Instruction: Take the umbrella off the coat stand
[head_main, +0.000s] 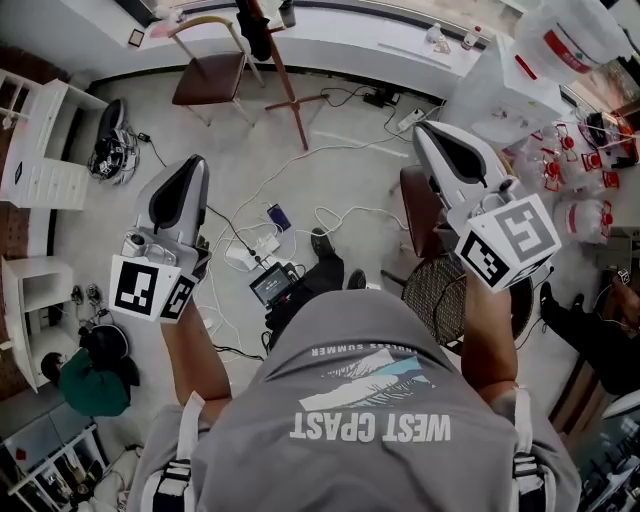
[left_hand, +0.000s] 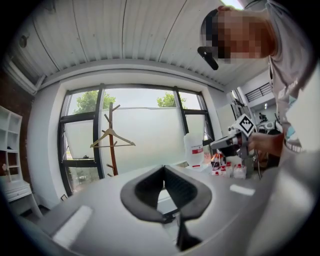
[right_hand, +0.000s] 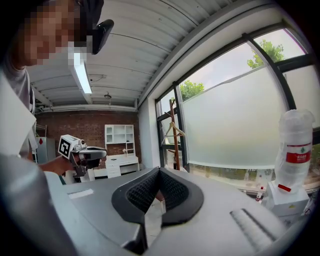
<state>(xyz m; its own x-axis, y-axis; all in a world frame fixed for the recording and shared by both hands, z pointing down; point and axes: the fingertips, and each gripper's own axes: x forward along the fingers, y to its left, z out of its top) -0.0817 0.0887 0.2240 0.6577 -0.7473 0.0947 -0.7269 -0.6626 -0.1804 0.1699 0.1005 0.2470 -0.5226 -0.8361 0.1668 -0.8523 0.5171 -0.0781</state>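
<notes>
Two claws are held out level over the grey floor (head_main: 240, 150), well apart from each other, one in each hand.

Left claw (left_hand: 164, 171): the dark ribbed pads are seen pressed together at the tips in the left gripper view. Nothing is held between them.

Right claw (right_hand: 159, 171): the pads are likewise closed tip to tip in the right gripper view, and it is empty.

Brown wooden coat stand (head_main: 278, 65): it is seen at the top of the head view, well ahead of both claws, standing on splayed legs before the large frosted window (left_hand: 150, 130). No contact with either claw is recorded.

Black folded umbrella (head_main: 257, 35): a dark, narrow shape is noted hanging against the upper part of the stand's pole in the head view. It cannot be made out clearly in either gripper view.

Light wooden clothes hanger (left_hand: 112, 136): it is seen hung on a peg of the stand in the left gripper view.

Brown-seated chair (head_main: 208, 78): it is placed just left of the stand in the head view.

White cables (head_main: 330, 150) are strewn over the floor between the person and the stand. A white shelf unit (head_main: 40, 150) is noted at the left edge of the head view.
</notes>
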